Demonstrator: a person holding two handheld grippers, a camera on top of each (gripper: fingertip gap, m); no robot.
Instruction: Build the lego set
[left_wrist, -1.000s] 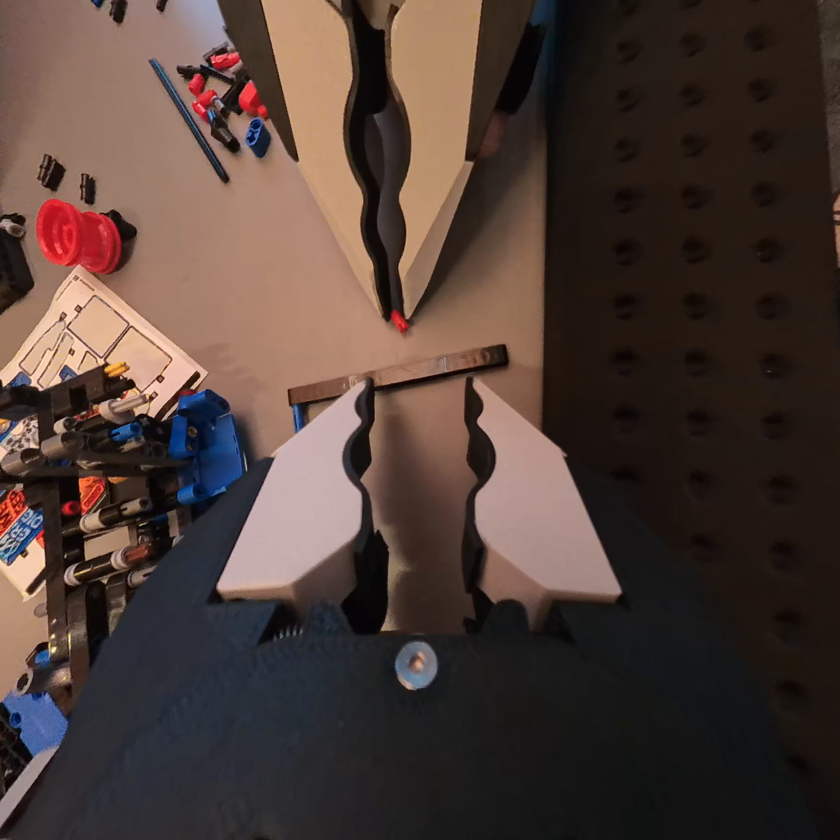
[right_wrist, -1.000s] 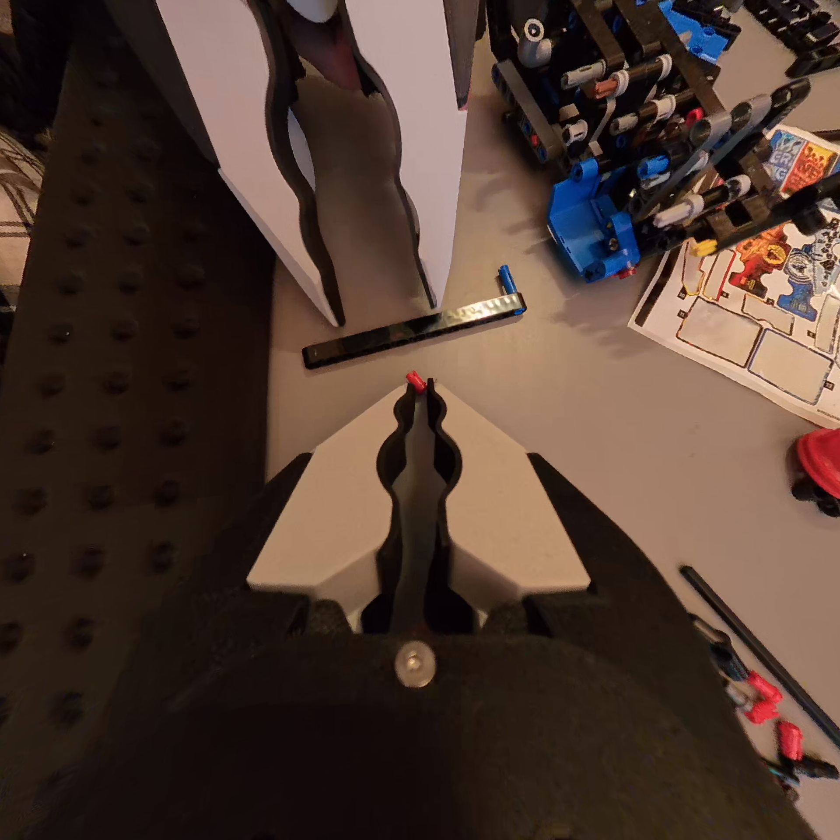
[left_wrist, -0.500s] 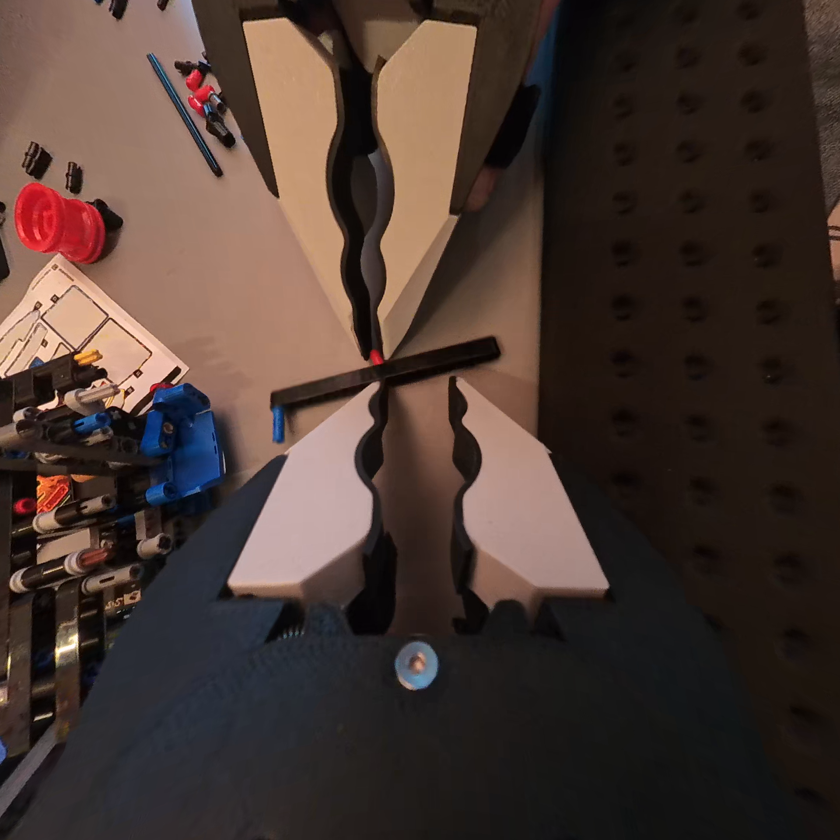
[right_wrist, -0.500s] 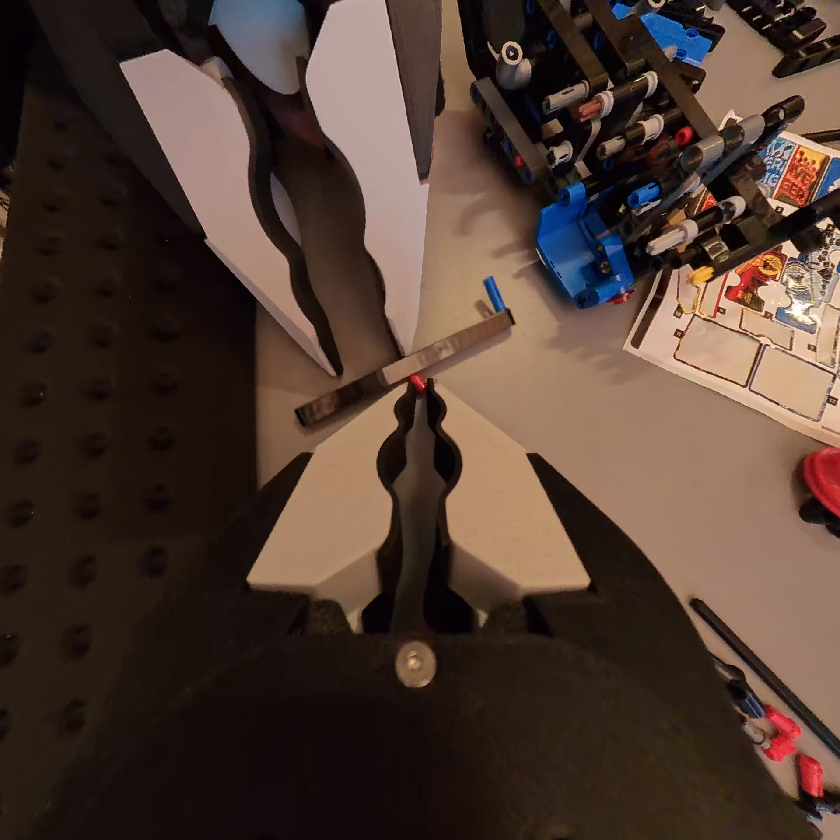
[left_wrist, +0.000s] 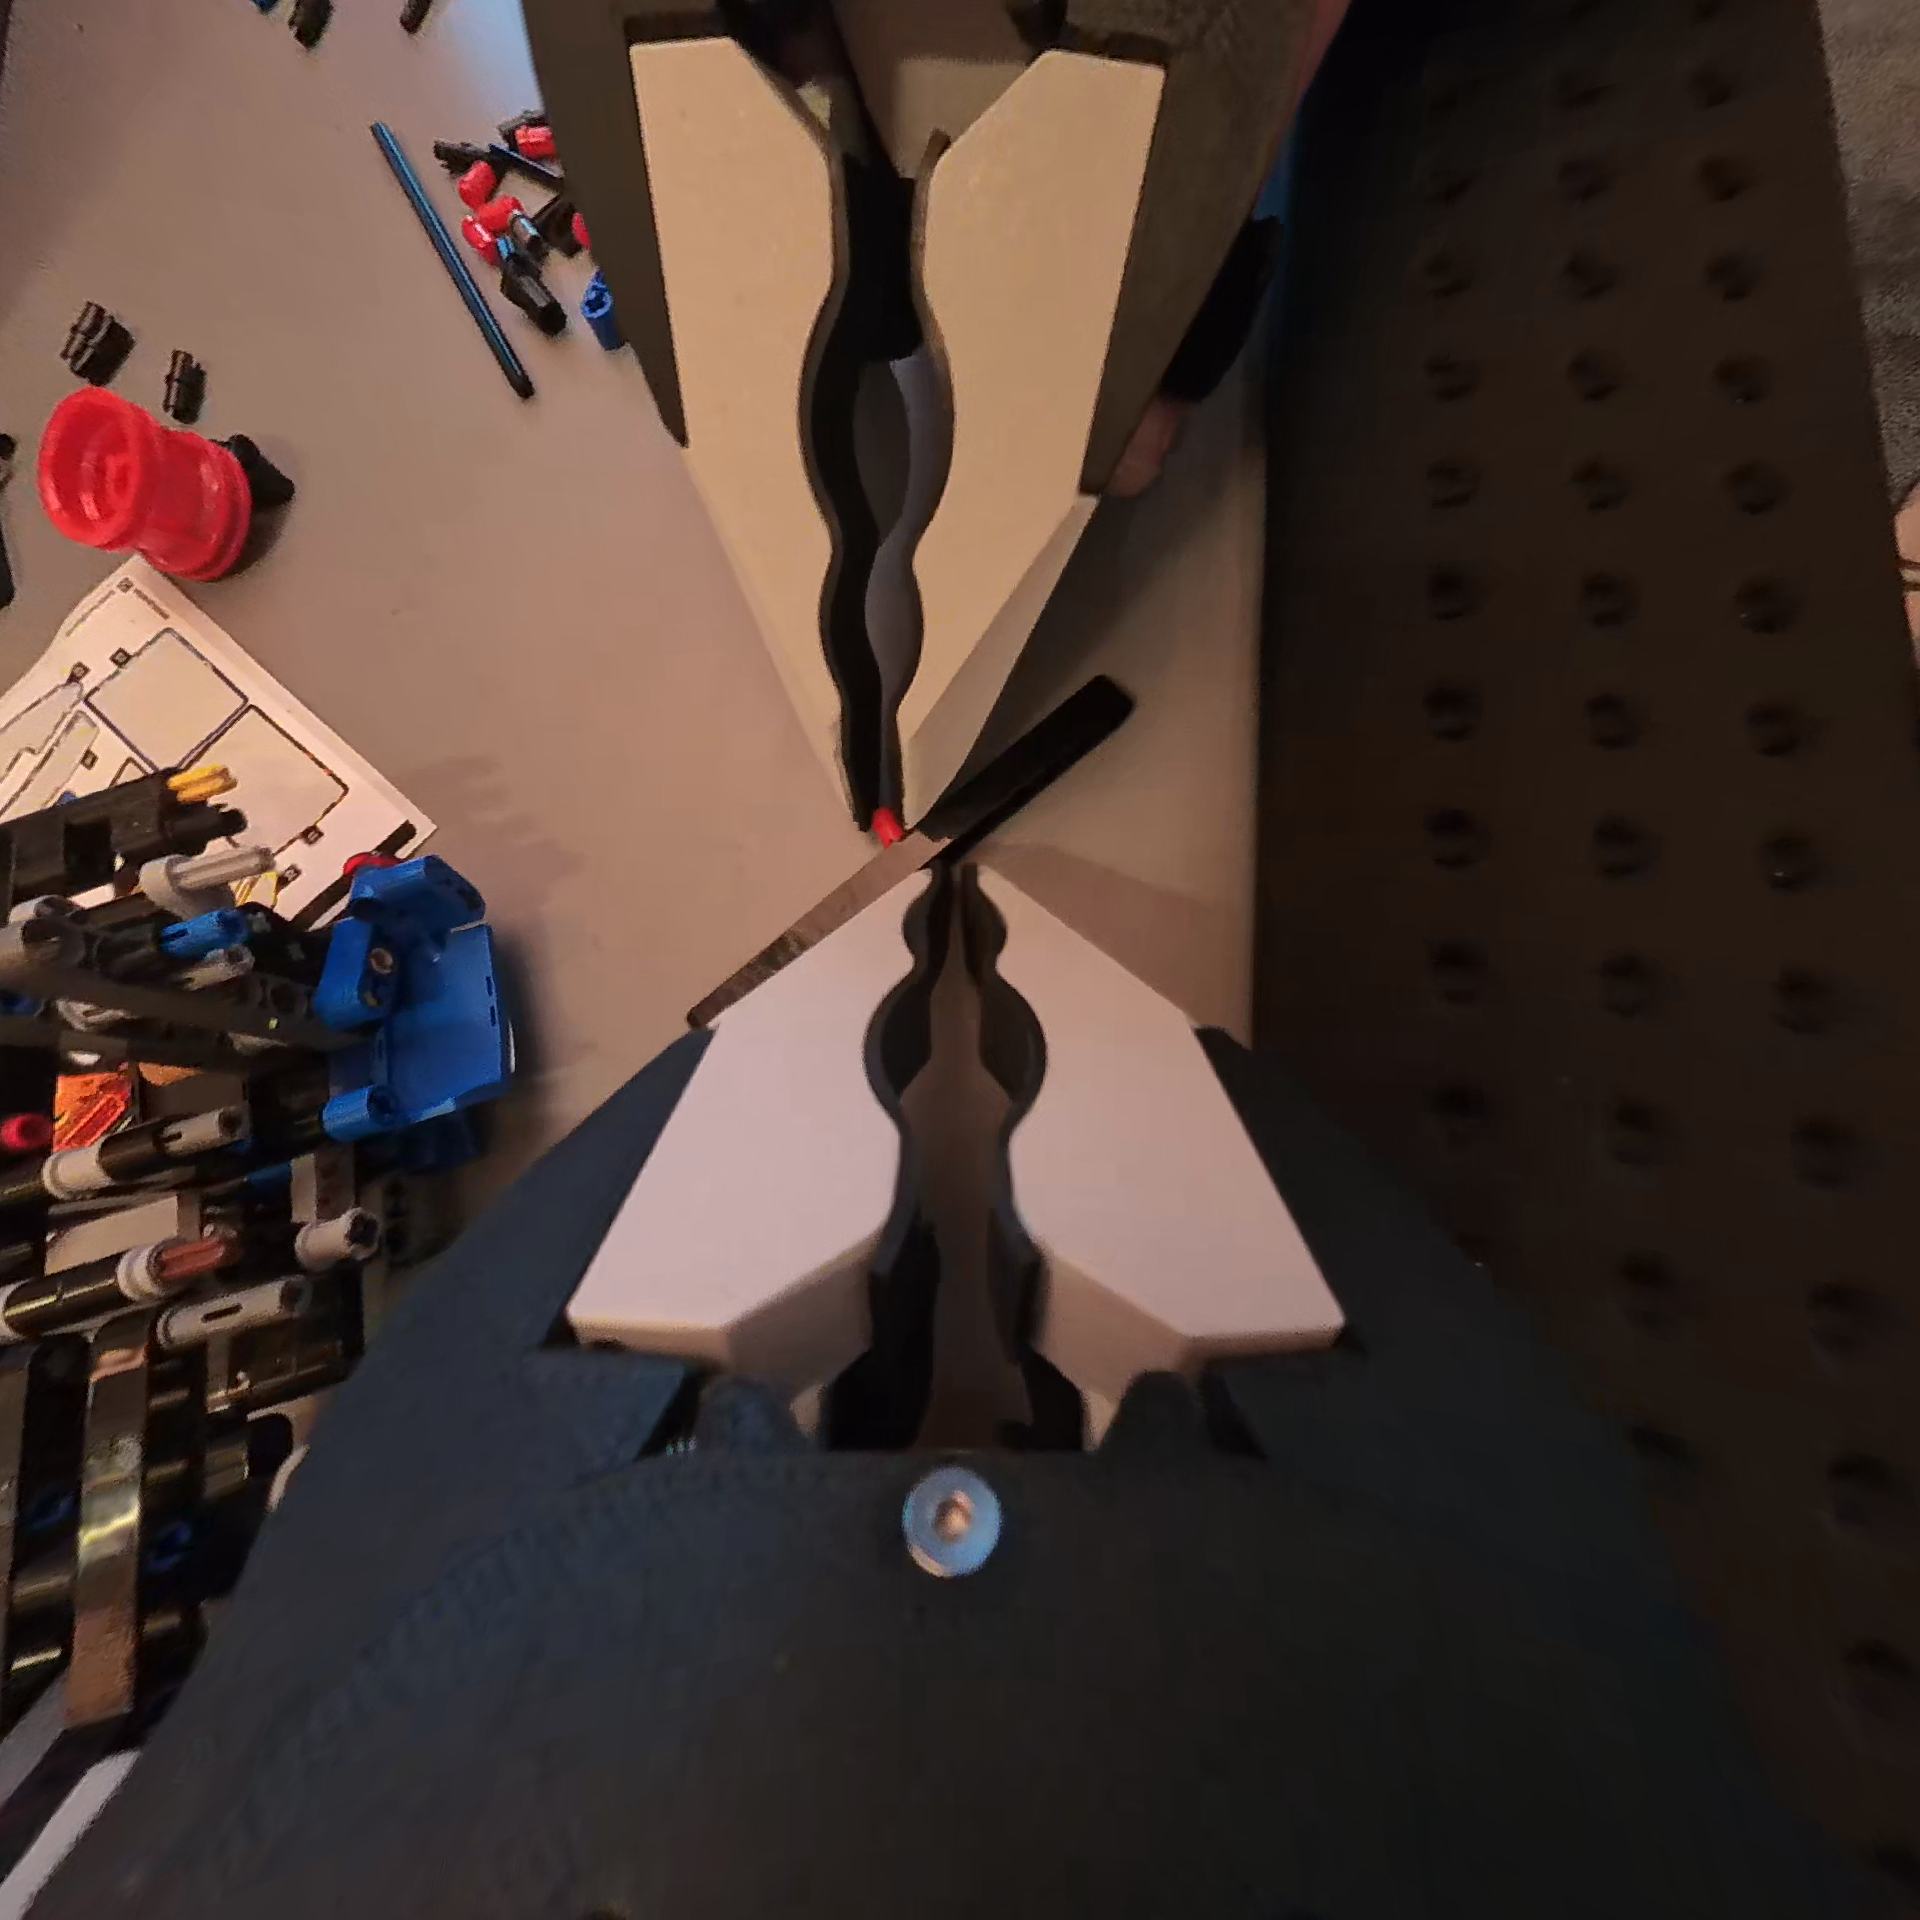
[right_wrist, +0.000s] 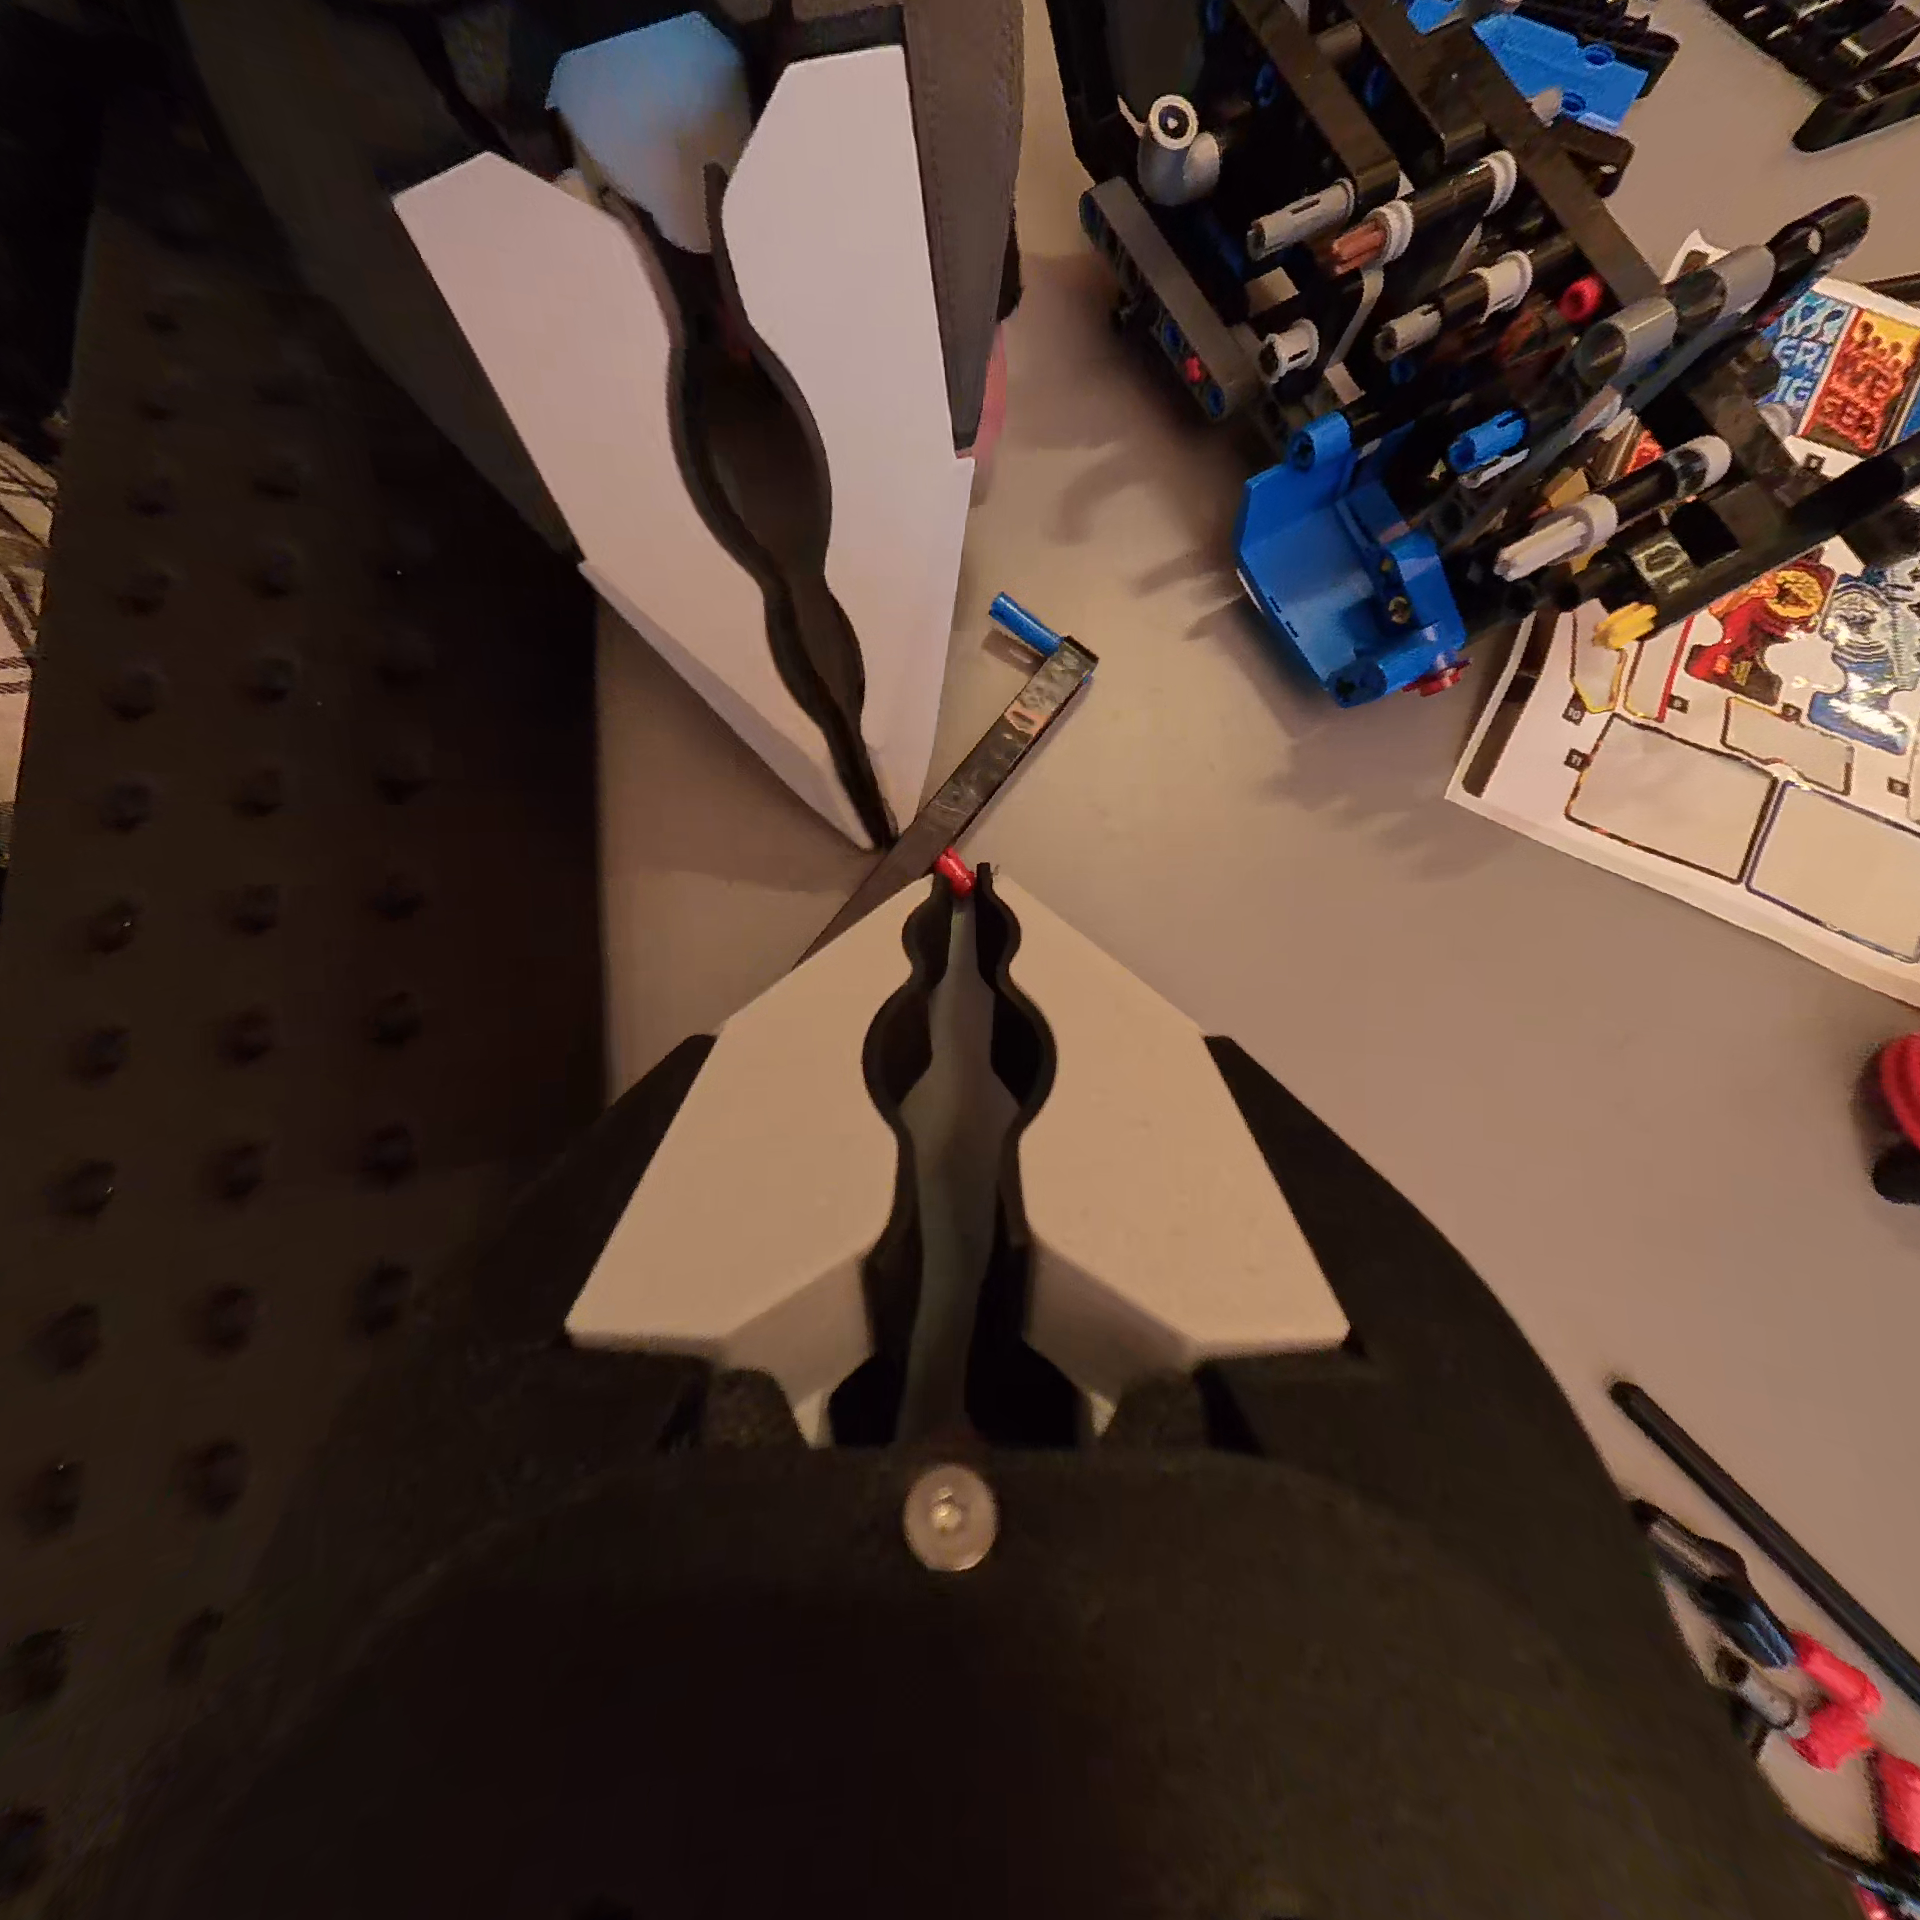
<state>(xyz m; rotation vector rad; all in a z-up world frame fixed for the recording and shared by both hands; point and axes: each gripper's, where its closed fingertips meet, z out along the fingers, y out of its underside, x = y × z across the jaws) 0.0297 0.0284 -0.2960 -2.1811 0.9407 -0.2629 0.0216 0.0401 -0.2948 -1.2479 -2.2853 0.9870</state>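
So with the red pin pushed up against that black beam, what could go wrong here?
1. The red pin is pinched only at the very tip of the right gripper; pushed off-axis, it could pop out.
2. The left gripper grips the black beam at one spot with the ends free, so the beam may pivot under the push.
3. The blue pin at the beam's far end could catch on the table.
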